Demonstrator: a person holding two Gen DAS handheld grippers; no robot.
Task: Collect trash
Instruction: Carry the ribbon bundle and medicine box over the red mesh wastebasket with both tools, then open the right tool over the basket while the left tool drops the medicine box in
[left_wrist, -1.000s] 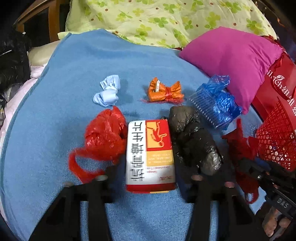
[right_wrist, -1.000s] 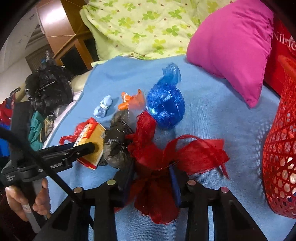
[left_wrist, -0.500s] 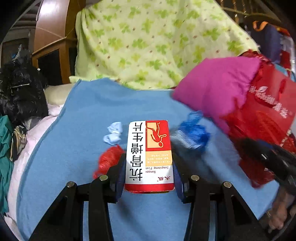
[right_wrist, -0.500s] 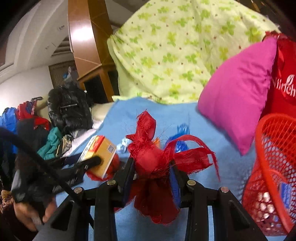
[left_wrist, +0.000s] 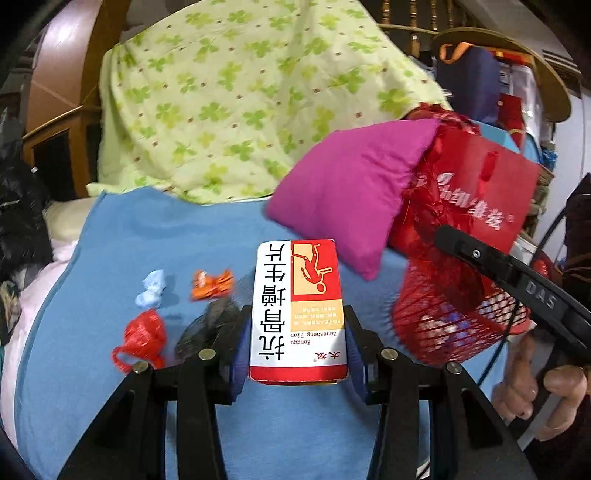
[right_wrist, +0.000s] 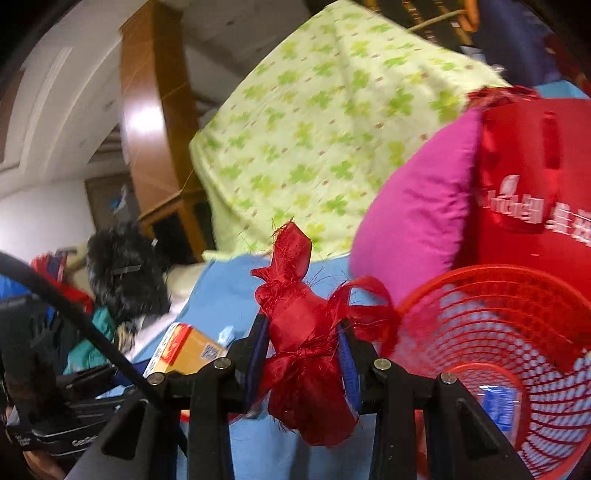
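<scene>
My left gripper (left_wrist: 297, 347) is shut on a red, white and yellow medicine box (left_wrist: 298, 310) and holds it above the blue blanket (left_wrist: 155, 236). My right gripper (right_wrist: 301, 362) is shut on a red mesh bundle (right_wrist: 303, 343), lifted beside the red mesh basket (right_wrist: 517, 332). The basket also shows in the left wrist view (left_wrist: 454, 325), right of the box. A red bag (left_wrist: 144, 338), a black bag (left_wrist: 207, 325), an orange wrapper (left_wrist: 212, 284) and a light blue scrap (left_wrist: 150, 290) lie on the blanket.
A magenta pillow (left_wrist: 351, 184) and a red paper bag (left_wrist: 480, 192) stand behind the basket. A green clover quilt (left_wrist: 240, 96) is piled at the back. A black bag (right_wrist: 125, 269) and clothes lie off the blanket's left edge.
Both grippers have risen off the blanket with their loads and swung right toward the red basket. The left gripper closed on the box a second ago.
</scene>
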